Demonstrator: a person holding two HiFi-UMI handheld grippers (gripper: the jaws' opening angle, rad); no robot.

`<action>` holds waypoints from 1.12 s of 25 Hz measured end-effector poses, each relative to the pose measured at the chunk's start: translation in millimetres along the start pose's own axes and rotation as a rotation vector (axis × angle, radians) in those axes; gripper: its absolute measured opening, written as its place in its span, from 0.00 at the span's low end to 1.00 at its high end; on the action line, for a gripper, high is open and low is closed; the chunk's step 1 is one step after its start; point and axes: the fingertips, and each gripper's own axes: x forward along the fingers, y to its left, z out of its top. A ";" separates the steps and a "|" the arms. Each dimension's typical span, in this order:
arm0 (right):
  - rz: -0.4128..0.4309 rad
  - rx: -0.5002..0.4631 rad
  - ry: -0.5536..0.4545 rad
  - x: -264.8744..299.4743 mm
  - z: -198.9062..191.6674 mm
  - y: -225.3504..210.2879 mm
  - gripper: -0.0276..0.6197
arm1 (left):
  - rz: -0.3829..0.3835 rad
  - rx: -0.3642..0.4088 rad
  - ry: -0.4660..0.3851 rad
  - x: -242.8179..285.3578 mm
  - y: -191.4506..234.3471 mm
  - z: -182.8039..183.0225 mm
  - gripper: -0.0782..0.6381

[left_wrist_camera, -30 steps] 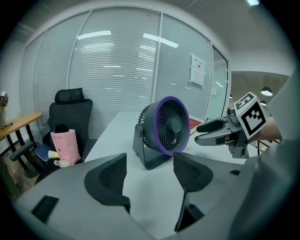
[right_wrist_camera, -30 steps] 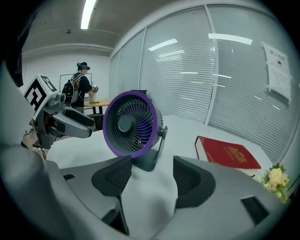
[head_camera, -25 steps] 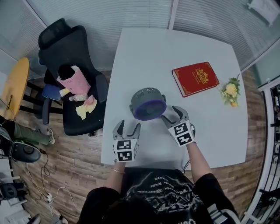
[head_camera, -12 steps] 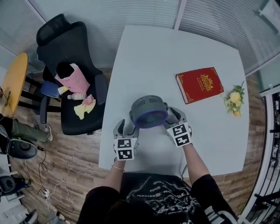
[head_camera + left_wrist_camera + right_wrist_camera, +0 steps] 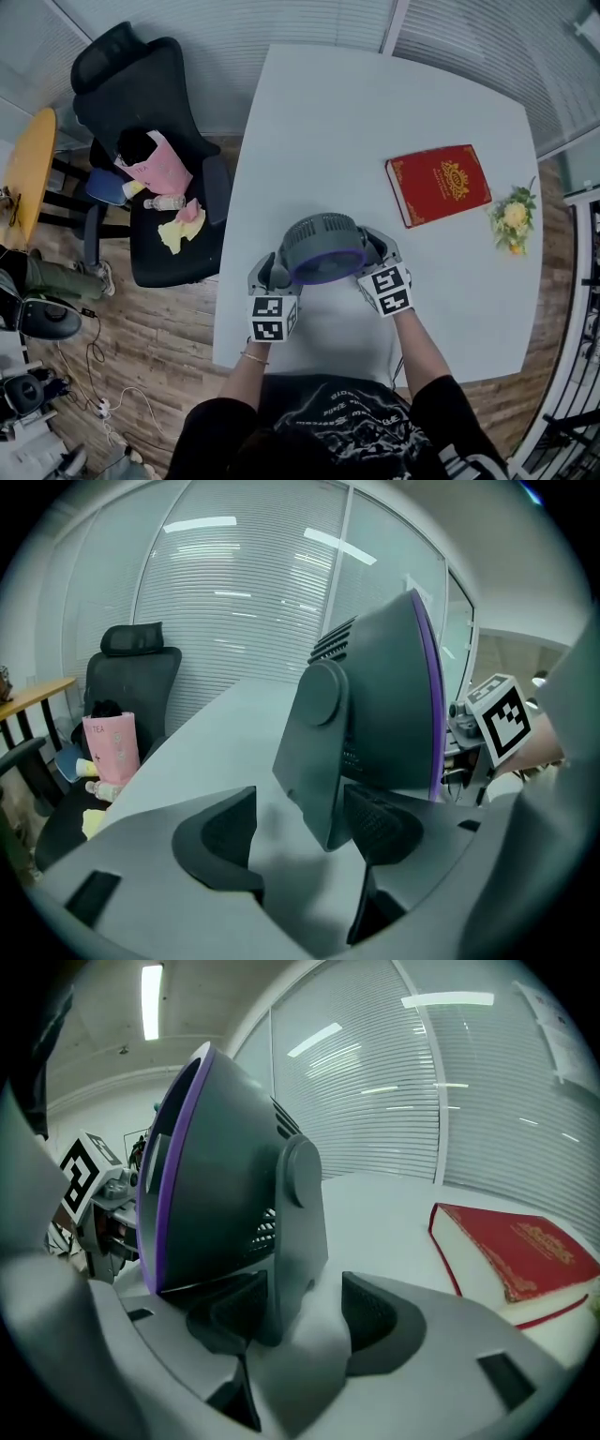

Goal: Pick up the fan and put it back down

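- Closing around the fan's (image 5: 323, 248) right side arm (image 5: 295, 1232), the right gripper (image 5: 302, 1312) is not yet pinching; its outer pad is standing clear.
- The left gripper (image 5: 300, 827) is gaping loosely astride the left side arm (image 5: 319, 752).
- Both should be squeezing evenly before lifting, I judge.
- The fan is sitting near the white table's (image 5: 375, 122) front edge, its purple-rimmed face tilting up toward the person and its broad span running gripper to gripper.

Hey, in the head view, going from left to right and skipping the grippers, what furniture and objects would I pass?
yellow table → chair → fan → book → flowers
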 end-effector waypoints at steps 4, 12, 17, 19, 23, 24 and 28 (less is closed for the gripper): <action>0.004 -0.017 0.013 2.7 -1.7 1.6 0.43 | -0.004 0.022 -0.001 2.9 0.7 2.4 0.52; 0.012 -0.036 0.000 3.6 0.3 1.4 0.26 | -0.009 0.048 -0.027 7.4 -0.4 8.2 0.32; -0.017 -0.010 -0.009 6.1 4.5 -0.7 0.20 | 0.014 0.037 -0.033 7.3 2.1 9.2 0.30; -0.021 -0.009 -0.007 6.0 4.3 -0.4 0.20 | 0.022 0.030 -0.034 7.2 3.1 9.9 0.29; -0.040 0.003 -0.011 5.1 4.9 -1.6 0.19 | 0.035 0.017 -0.033 7.7 4.1 9.9 0.27; -0.042 0.011 -0.013 4.7 5.6 -1.5 0.18 | 0.038 0.014 -0.033 7.2 4.8 10.4 0.27; -0.050 0.027 -0.014 1.8 5.3 0.5 0.18 | 0.035 0.007 -0.033 3.4 3.4 12.7 0.27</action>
